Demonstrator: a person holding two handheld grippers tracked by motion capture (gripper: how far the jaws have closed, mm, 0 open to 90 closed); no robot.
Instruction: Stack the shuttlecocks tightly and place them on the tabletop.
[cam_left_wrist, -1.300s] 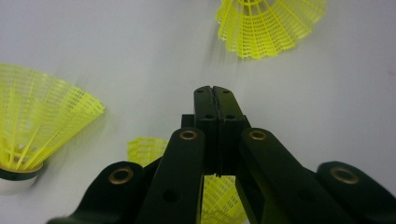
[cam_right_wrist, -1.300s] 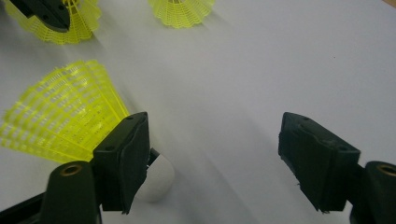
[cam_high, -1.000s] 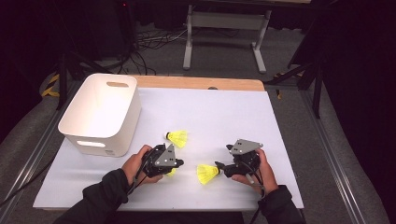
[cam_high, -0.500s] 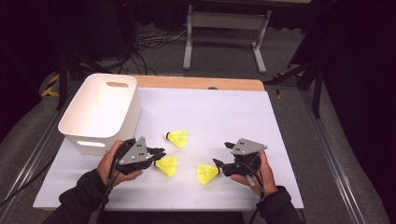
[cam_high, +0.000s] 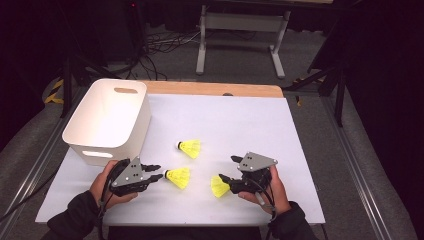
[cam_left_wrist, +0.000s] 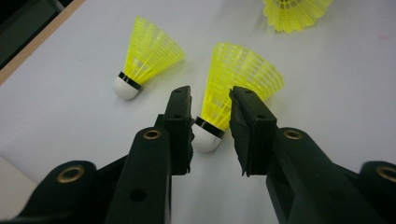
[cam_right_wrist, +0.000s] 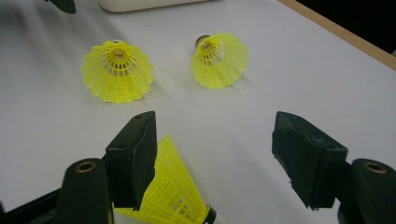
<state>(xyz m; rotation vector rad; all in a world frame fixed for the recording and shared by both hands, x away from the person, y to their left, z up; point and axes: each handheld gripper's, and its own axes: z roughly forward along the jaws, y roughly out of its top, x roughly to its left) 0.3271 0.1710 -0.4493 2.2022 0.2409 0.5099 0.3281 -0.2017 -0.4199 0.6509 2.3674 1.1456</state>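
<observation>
While the left gripper (cam_high: 154, 172) sits at lower left of the high view, its jaws stand slightly apart around the cork end of the middle shuttlecock (cam_left_wrist: 236, 88), not visibly squeezing it. At lower right, the right gripper (cam_high: 231, 169) has its jaws spread wide, the nearest shuttlecock (cam_right_wrist: 175, 189) lying by its lower jaw. A third shuttlecock (cam_high: 190, 148) lies mid-frame on the white table (cam_high: 240, 120). A white bin (cam_high: 107, 120) stands at upper left.

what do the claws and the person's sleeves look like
Both claws, the left claw and the right claw, are black, each topped by a grey three-cornered plate. Their jaws are blocky black plastic with brass-coloured rivets at the pivots. A dark cable trails from each. The sleeves are dark.
</observation>
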